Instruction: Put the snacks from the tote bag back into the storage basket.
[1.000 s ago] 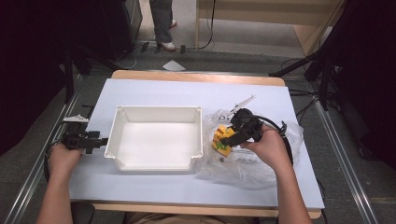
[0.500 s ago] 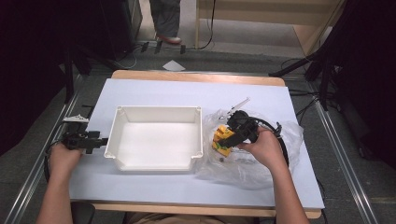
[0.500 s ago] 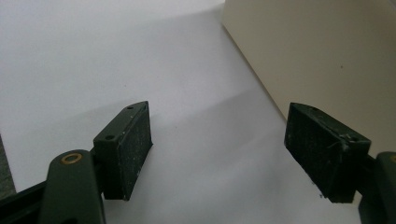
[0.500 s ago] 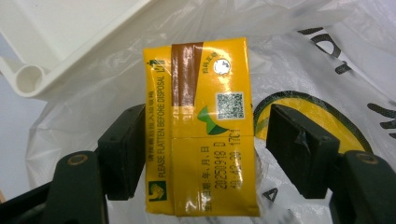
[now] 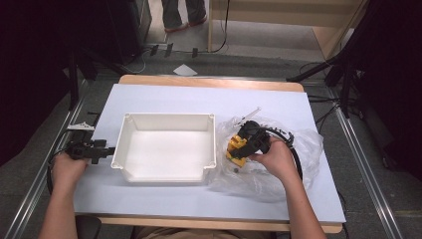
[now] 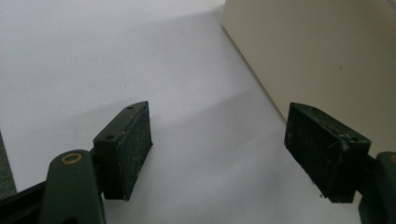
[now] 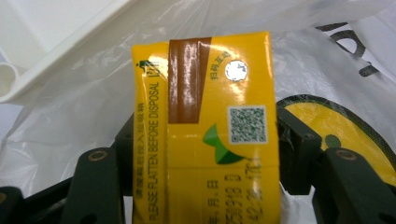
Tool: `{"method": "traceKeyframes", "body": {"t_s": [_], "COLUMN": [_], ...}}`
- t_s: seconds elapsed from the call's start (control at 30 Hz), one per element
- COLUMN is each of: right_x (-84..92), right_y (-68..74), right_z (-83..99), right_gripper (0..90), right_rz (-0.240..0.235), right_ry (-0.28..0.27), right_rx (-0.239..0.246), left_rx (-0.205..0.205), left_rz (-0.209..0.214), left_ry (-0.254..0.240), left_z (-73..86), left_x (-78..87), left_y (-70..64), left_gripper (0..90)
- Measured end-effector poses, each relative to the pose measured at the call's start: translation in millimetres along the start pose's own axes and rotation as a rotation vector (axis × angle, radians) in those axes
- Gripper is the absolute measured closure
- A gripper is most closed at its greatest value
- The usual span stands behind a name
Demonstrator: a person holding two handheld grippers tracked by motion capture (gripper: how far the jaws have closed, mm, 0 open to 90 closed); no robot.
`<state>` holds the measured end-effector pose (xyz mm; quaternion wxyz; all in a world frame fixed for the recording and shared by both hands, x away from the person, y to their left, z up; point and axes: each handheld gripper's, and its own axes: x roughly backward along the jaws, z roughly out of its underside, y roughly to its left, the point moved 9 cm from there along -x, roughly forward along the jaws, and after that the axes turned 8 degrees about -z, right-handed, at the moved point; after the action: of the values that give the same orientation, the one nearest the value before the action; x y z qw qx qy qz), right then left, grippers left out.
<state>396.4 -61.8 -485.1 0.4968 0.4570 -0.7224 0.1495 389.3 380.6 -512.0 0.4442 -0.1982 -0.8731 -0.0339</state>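
1. High view: my right gripper sits over the clear plastic bag on the white table, just right of the white tray. The yellow drink carton is at its tip, lying on the bag close to the tray's right wall. My left gripper rests just off the tray's left wall, holding nothing.

2. Left gripper view: my left gripper has its jaws well apart, with bare table between them and the tray wall beside the right-hand jaw. I judge it best parked here until it's needed to steady the tray.

3. Right gripper view: the carton stands between my right gripper's jaws, which have just been closing. Both pads flank its sides, seemingly touching, though I cannot tell whether they press firmly. To do this well, I'd squeeze only until the carton stops slipping, since it would crush easily, keep the bag film out of the pinch, then lift straight up before crossing to the tray.
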Motion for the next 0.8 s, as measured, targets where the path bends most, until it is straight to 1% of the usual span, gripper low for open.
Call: {"method": "traceKeyframes", "body": {"t_s": [0.13, 0.33, 0.53, 0.7, 0.8], "right_x": [-3.2, -4.8, -5.2, -5.1, -4.9], "right_y": [0.1, -0.1, -0.6, -0.2, -0.2], "right_z": [-0.4, -0.7, -0.6, -0.3, -0.1], "right_gripper": [41.6, 41.8, 46.9, 47.5, 47.8], "right_rz": [-0.003, -0.011, 0.019, 0.029, 0.026], "right_ry": [-0.003, -0.015, -0.013, -0.013, -0.016], "right_rx": [0.009, 0.009, 0.025, 0.036, 0.034], "left_rx": [0.0, 0.0, -0.001, -0.003, 0.0], "left_rz": [0.001, 0.0, 0.0, -0.001, -0.001], "left_ry": [0.0, 0.0, 0.0, 0.001, -0.002], "left_z": [0.0, -0.1, -0.1, -0.1, -0.3], "left_x": [0.1, -0.1, -0.1, -0.1, -0.1], "left_y": [0.1, -0.1, -0.2, -0.2, -0.2], "left_gripper": [24.2, 24.2, 24.2, 24.2, 24.2]}}
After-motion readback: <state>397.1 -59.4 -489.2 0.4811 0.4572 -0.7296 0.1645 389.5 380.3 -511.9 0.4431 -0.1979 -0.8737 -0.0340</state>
